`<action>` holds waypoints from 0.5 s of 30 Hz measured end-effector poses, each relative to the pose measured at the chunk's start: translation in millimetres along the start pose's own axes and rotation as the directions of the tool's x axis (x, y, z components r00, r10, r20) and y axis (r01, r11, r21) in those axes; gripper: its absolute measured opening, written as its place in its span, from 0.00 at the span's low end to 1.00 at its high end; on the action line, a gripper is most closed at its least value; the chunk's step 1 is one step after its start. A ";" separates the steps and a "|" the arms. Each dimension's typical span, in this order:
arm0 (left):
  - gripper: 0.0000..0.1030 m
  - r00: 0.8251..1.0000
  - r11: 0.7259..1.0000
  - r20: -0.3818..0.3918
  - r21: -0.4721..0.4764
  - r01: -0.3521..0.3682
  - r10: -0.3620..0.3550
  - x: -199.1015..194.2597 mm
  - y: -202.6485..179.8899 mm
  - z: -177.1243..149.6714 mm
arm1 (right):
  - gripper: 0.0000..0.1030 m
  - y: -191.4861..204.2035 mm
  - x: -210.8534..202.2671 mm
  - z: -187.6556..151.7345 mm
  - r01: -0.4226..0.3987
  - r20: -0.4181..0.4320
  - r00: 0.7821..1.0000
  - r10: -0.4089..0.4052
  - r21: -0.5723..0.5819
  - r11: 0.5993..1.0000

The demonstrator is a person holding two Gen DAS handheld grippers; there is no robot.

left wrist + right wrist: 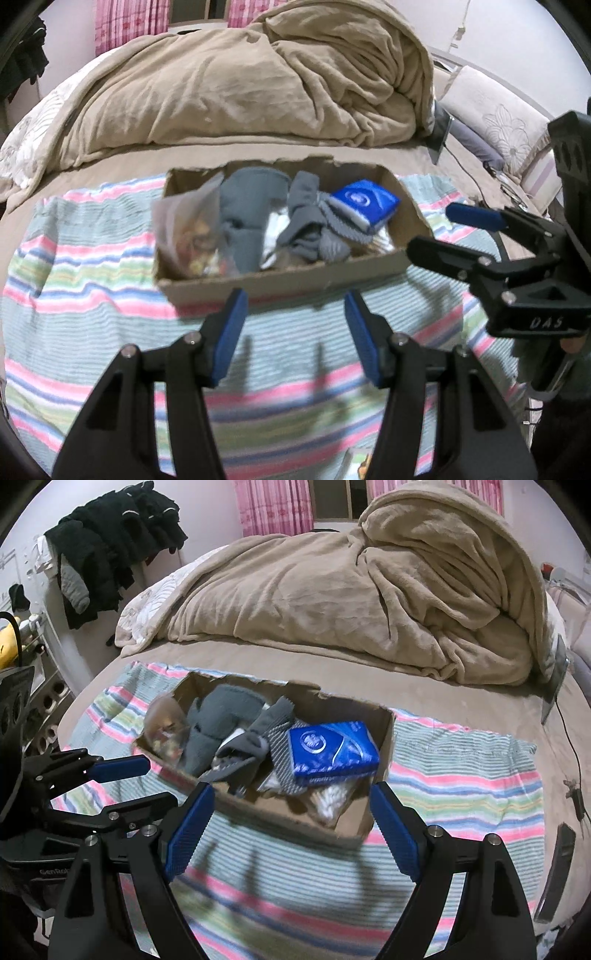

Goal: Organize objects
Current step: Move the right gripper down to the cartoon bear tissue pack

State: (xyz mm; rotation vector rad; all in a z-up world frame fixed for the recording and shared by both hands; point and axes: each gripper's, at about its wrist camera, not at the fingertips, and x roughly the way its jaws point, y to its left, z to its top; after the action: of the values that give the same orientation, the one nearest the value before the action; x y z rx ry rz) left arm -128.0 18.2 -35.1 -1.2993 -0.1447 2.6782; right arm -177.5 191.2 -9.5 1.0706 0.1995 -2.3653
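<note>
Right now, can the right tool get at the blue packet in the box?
Probably yes. The right tool is open and empty, just short of the cardboard box. The blue packet lies on top of the grey socks, uncovered, with nothing between.

A shallow, torn-edged cardboard box lies on the striped blanket. Inside, a clear bag of small items sits at left, grey socks in the middle, a blue packet at right atop them.

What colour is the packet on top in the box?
Blue with white print: the packet, clearest in the right wrist view.
</note>
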 end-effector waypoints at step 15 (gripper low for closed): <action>0.55 0.999 0.999 -0.018 -0.030 -0.029 0.029 -25.8 11.6 -55.7 | 0.85 29.3 -11.7 -46.8 -0.001 -0.057 0.998 -0.001 -0.026 1.000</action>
State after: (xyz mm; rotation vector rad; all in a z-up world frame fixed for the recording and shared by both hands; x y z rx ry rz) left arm -69.6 2.9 -51.4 -1.3433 -0.1662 2.6980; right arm -125.1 187.0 -30.1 1.1265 0.2503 -2.3274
